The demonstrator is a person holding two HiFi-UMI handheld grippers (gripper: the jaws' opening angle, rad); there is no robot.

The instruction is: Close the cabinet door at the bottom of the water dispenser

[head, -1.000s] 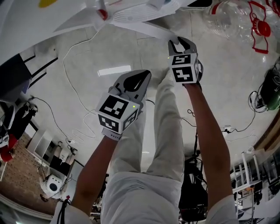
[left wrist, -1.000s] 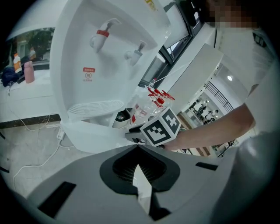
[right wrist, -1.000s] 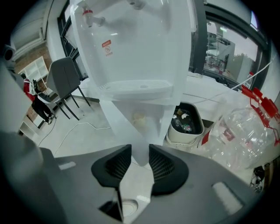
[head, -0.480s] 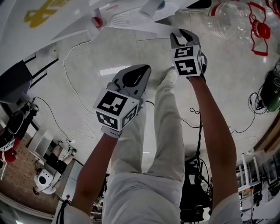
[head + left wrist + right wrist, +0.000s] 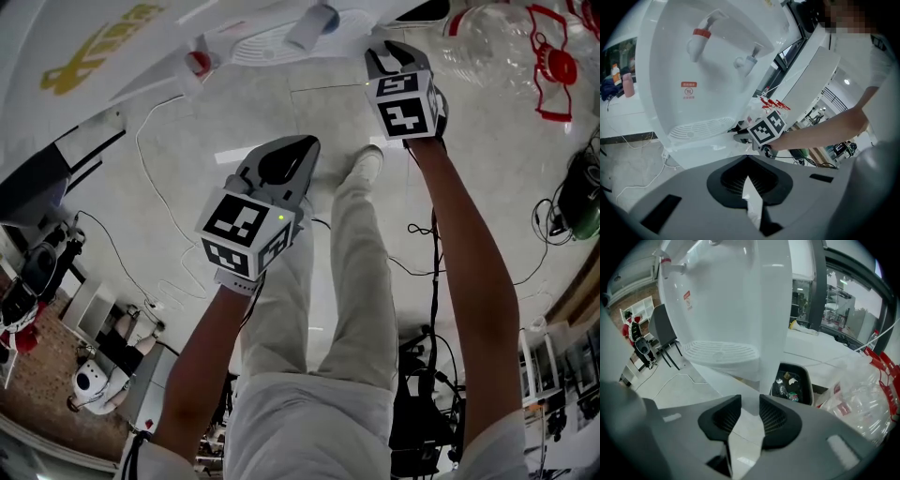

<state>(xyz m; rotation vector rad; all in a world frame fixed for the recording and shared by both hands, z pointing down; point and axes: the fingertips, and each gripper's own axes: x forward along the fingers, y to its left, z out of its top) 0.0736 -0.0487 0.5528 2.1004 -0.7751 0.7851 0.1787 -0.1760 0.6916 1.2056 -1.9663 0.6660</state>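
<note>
The white water dispenser [image 5: 272,42] fills the top of the head view, with a red tap [image 5: 197,61] and a blue tap [image 5: 314,19] above its drip tray [image 5: 722,352]. Below the tray slants the white cabinet door [image 5: 717,380]. My right gripper [image 5: 378,54] is at the door's free edge, right of the tray. In the right gripper view the white edge fills the gap between the pads of the right gripper [image 5: 750,399]. My left gripper [image 5: 307,142] hangs shut and empty over the floor, short of the dispenser. The left gripper view shows the right gripper [image 5: 739,136] under the tray.
A clear water bottle [image 5: 487,42] with red handles [image 5: 553,56] lies on the floor at the top right. A black bin [image 5: 787,385] stands beside the dispenser. A white cable [image 5: 150,159] runs over the tiles at left. The person's legs and shoe [image 5: 361,164] are between the grippers.
The right gripper has moved up the picture toward the dispenser, and the long white door edge has swung in with it. The left gripper has drifted only slightly.
</note>
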